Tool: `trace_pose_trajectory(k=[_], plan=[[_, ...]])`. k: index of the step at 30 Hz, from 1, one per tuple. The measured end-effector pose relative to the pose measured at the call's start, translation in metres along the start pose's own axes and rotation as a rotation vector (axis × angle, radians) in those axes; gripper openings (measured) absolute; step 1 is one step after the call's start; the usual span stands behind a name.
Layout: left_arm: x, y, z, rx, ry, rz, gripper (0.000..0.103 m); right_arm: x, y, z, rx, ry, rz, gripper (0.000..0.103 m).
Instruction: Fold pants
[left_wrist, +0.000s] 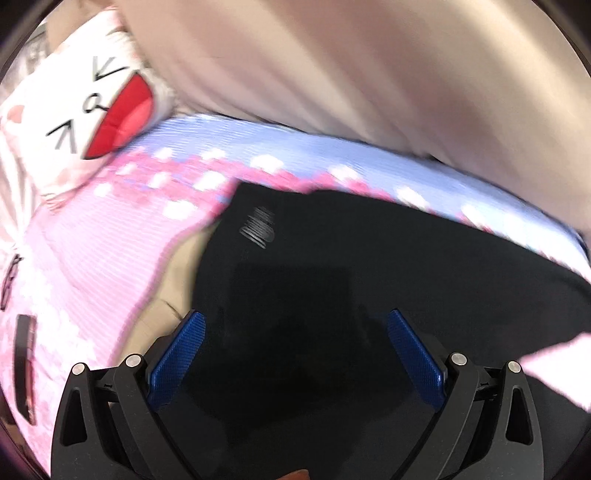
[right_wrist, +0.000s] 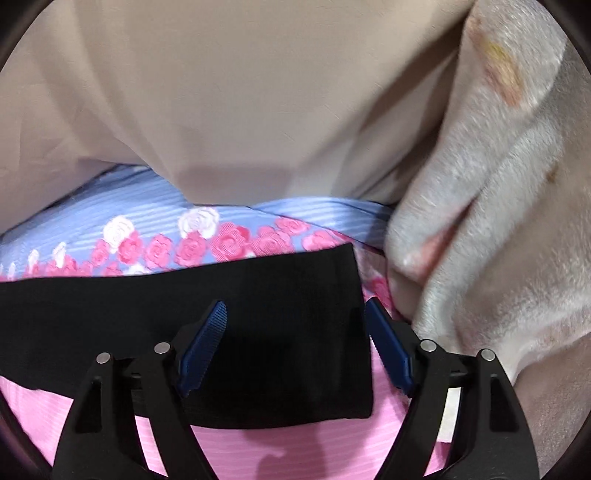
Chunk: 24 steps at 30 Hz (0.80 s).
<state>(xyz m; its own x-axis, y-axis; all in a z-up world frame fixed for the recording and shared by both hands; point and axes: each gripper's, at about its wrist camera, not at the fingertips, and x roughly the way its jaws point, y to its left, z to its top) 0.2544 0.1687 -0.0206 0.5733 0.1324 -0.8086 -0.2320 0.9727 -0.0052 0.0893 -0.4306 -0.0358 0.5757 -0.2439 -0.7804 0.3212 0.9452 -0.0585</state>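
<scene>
Black pants (right_wrist: 177, 295) lie flat on pink-and-blue rose bedspread (right_wrist: 229, 446), long axis left-right, already folded into band by the look of it. Pants' right end sits right under right gripper (right_wrist: 295, 345), so that hand is nearer. Its jaws spread, nothing pinched. Left gripper (left_wrist: 295, 354) hangs over dark cloth too, jaws wide, empty. Beige sheet (right_wrist: 240, 96) on far side.
</scene>
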Motion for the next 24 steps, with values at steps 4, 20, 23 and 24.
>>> trace_pose_trajectory(k=[4,20,23,24], plan=[[0.021,0.043,0.039,-0.083,-0.011,0.094,0.097,-0.006,-0.007,0.008,0.036,-0.004,0.025,0.075],[0.143,0.05,0.109,-0.105,0.223,0.026,0.092,0.028,-0.026,0.067,0.087,0.061,0.066,0.083],[0.137,0.044,0.117,-0.068,0.191,-0.036,0.029,0.037,-0.023,0.073,0.094,0.075,0.078,0.084],[0.135,0.041,0.119,-0.054,0.193,-0.054,0.029,0.04,-0.022,0.076,0.097,0.075,0.085,0.084]])
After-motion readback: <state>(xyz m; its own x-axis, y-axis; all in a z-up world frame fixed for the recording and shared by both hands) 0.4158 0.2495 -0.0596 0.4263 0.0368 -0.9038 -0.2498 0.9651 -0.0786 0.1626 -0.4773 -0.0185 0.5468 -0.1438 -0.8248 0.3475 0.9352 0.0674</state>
